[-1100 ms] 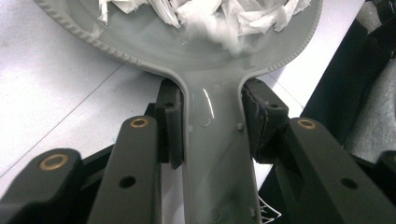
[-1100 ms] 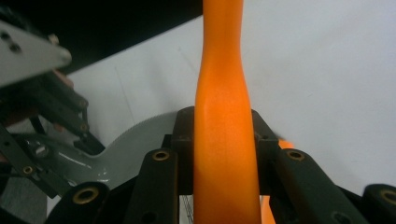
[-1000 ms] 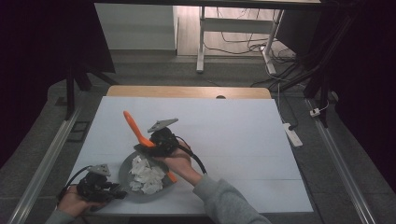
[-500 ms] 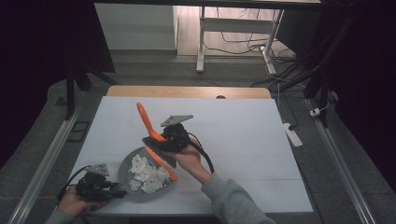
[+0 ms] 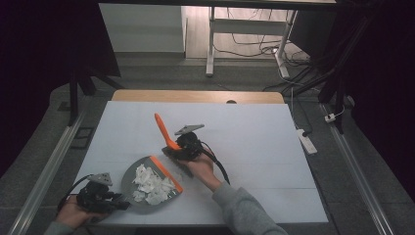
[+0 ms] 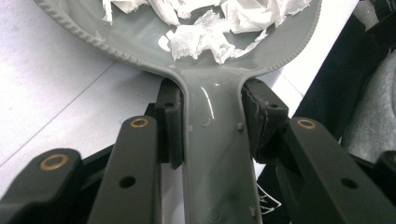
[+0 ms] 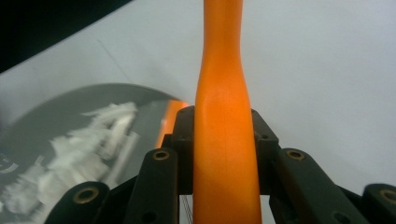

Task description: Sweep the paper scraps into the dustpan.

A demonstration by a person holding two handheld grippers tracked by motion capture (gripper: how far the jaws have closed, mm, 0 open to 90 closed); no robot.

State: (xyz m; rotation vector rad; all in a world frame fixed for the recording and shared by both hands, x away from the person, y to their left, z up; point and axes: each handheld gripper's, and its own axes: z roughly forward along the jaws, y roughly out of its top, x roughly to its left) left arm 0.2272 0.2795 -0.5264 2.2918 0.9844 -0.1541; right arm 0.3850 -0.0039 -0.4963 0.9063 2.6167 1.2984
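Observation:
A grey dustpan (image 5: 128, 177) with an orange lip lies near the table's front left, holding white paper scraps (image 5: 151, 183). My left gripper (image 5: 117, 202) is shut on its handle (image 6: 215, 154), with the pads pressing both sides and the scraps (image 6: 210, 28) just beyond. My right gripper (image 5: 183, 151) is shut on an orange brush handle (image 5: 164, 129), which slants up and away to the left. The brush's dark head rests on the table just right of the pan's lip. In the right gripper view the handle (image 7: 223, 116) runs up between the jaws, with the pan (image 7: 93, 100) at the left.
The table is covered by a white sheet (image 5: 254, 132), with a strip of bare wood along the far edge (image 5: 195, 96). A power strip (image 5: 306, 142) lies on the floor at the right. Metal rails run along both sides of the table.
My right gripper has carried the brush to the right, off the dustpan and down to the table beside its lip. The left gripper and pan have stayed put.

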